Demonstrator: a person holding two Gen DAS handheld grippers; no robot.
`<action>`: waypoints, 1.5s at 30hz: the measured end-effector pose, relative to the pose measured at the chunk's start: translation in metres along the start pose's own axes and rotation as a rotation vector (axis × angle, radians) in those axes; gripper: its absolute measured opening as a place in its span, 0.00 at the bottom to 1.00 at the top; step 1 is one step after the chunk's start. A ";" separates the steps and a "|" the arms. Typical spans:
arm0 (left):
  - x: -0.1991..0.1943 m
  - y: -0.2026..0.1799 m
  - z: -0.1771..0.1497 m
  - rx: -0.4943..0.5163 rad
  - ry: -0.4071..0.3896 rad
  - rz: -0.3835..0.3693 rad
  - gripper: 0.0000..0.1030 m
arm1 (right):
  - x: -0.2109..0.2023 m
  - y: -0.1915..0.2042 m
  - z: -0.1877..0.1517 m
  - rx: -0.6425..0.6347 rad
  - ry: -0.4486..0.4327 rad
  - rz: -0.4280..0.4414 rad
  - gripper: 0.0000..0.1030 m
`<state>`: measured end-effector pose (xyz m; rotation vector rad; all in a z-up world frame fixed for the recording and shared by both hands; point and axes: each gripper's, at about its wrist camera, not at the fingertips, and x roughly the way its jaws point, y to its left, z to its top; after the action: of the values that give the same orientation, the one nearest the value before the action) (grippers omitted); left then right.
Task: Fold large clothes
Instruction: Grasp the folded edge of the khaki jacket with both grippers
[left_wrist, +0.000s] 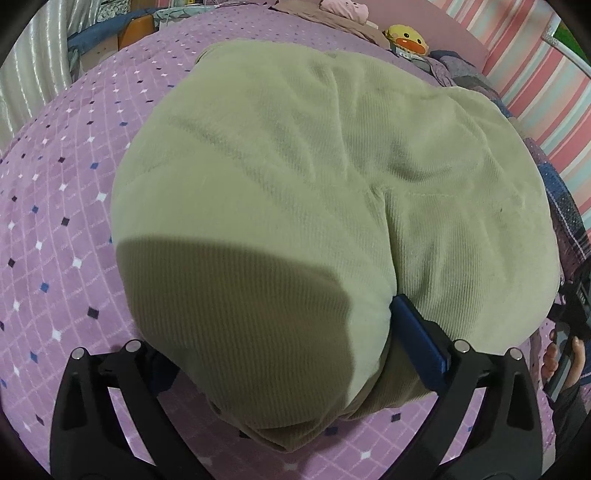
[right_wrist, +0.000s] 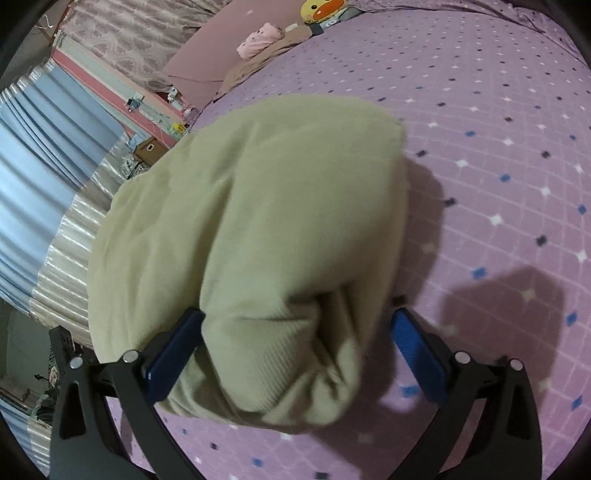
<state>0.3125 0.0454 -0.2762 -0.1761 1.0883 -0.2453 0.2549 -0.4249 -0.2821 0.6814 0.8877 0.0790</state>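
Holding the pale green corduroy garment (left_wrist: 314, 192) by its near edge, both grippers keep the cloth up off the purple quilted bed (left_wrist: 66, 192), which looks like the setup for carrying that edge across to make a fold.

In the left wrist view the left gripper (left_wrist: 280, 350) has the fabric bunched between its fingers; the blue pad (left_wrist: 419, 343) of 1 finger presses against a crease in the cloth, while the other finger is buried under the fabric. The gap between them looks wide, so the hold seems to rest on a thick wad of layers rather than a thin hem.

In the right wrist view the right gripper (right_wrist: 295, 343) has a gathered lump of the same garment between its 2 blue pads. 1 pad (right_wrist: 173, 347) touches the cloth; the other stands just clear of it, so I cannot tell whether this grip is actually clamped or merely cradling the bundle.

The garment drapes away from both grippers across the middle of the bed, its far end toward the yellow duck toy (left_wrist: 406, 38) near the headboard. A gathered grip like this suits heavy cloth, since it spreads the weight, but it may leave the folded edge uneven.
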 end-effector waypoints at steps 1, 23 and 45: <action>-0.001 0.000 -0.001 0.004 0.001 0.003 0.97 | 0.002 0.005 0.001 -0.010 -0.002 -0.003 0.99; -0.011 -0.019 0.010 0.050 -0.016 0.033 0.54 | 0.000 0.057 0.011 -0.180 -0.025 -0.139 0.65; -0.028 -0.042 0.029 0.108 -0.010 0.165 0.35 | -0.022 0.071 0.012 -0.243 -0.034 -0.148 0.40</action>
<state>0.3214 0.0135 -0.2280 0.0096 1.0701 -0.1545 0.2646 -0.3827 -0.2205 0.3884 0.8768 0.0419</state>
